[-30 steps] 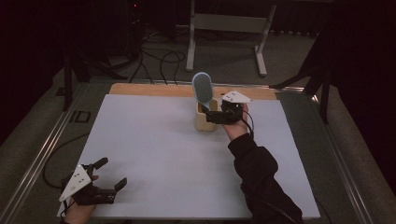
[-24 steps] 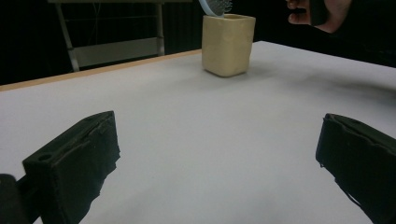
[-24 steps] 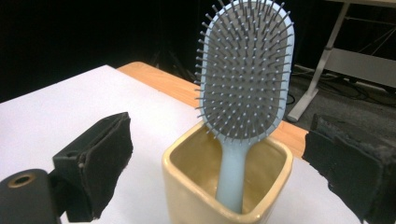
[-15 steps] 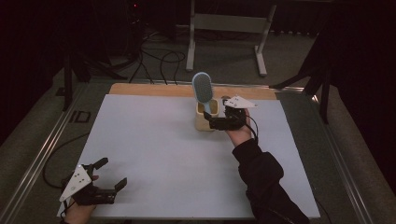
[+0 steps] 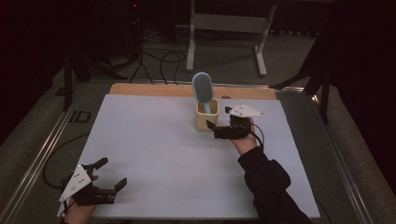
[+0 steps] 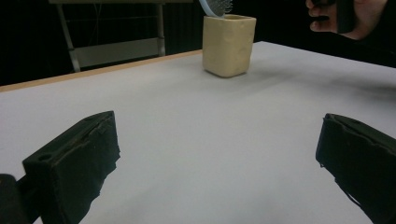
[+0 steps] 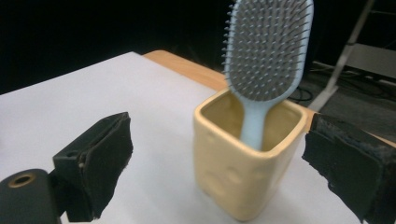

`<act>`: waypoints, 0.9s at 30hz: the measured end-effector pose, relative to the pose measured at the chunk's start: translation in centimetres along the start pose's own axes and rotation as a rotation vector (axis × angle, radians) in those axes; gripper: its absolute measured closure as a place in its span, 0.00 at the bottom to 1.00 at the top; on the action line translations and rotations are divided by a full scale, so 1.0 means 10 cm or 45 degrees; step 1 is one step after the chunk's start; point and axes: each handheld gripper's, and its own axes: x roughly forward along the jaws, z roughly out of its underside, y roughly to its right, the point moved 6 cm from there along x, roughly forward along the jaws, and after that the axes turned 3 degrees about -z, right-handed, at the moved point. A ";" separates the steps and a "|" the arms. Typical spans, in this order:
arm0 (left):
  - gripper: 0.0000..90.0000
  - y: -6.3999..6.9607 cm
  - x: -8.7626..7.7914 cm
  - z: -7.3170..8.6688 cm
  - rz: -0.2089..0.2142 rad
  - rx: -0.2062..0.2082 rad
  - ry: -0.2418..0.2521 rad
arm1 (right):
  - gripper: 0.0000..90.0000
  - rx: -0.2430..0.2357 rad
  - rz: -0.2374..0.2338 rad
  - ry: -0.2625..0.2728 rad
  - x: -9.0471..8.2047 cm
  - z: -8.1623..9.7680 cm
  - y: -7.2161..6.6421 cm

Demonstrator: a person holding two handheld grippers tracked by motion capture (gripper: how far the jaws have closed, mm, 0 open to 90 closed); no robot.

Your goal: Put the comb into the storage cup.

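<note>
Two grippers, both spread, nothing held: left gripper (image 5: 113, 174) at near-left of white table (image 5: 154, 140); right gripper (image 5: 218, 118) just beside one yellow square cup (image 5: 207, 116). One blue hairbrush (image 5: 202, 88) stands handle-down inside; right gripper view shows its grey bristles (image 7: 265, 46).

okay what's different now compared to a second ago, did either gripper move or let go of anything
The right gripper has drawn back from the yellow cup toward the person; its jaws are open and hold nothing, apart from the cup. Whether it was gripping the cup before, I can't tell. The blue hairbrush stays standing handle-down in the cup, the cup hasn't shifted, and the left gripper stays open at the near left corner.
</note>
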 end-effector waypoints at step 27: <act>0.00 0.01 0.00 -0.01 0.004 -0.004 0.003 | 0.09 0.024 -0.027 -0.065 -0.45 0.62 -0.01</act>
